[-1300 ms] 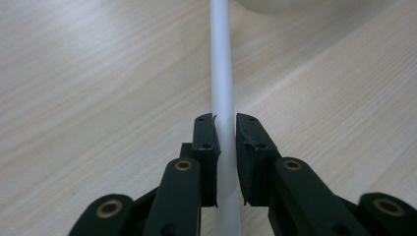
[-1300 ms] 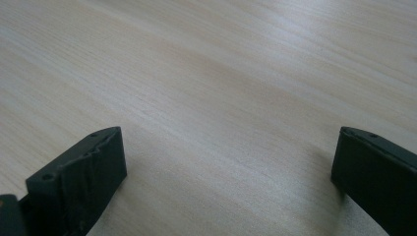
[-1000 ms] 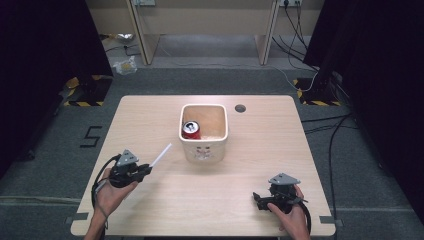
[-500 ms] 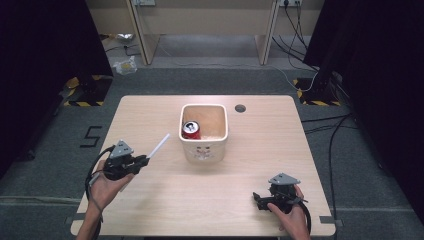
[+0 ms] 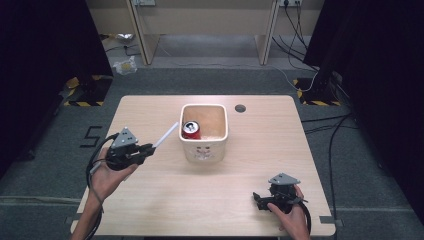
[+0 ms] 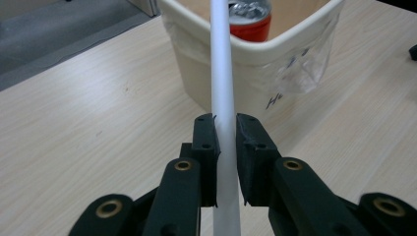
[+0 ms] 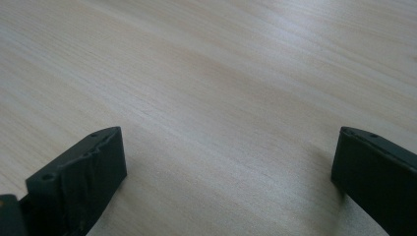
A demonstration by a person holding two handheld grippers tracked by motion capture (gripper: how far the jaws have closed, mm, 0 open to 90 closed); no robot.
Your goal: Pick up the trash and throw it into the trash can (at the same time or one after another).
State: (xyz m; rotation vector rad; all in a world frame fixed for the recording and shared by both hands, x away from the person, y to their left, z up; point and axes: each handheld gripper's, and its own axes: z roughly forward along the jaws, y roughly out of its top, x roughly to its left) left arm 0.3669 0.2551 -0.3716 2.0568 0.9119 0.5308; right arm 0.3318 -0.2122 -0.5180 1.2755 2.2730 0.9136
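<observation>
A white straw is held in the left tongs and aimed at the bin.

In the high view, left of centre, the left tongs (image 5: 146, 148) are closed on the straw (image 5: 165, 135), whose far tip lies just beside the rim of the cream bin (image 5: 223, 131) at mid-frame, where a red can (image 5: 191, 130) stands. The straw is best carried tip-first over the rim, kept clear of the can, and released only once well inside. At lower right, the right tongs (image 5: 258, 198) are spread wide and empty on the worktop (image 5: 210, 195).
</observation>
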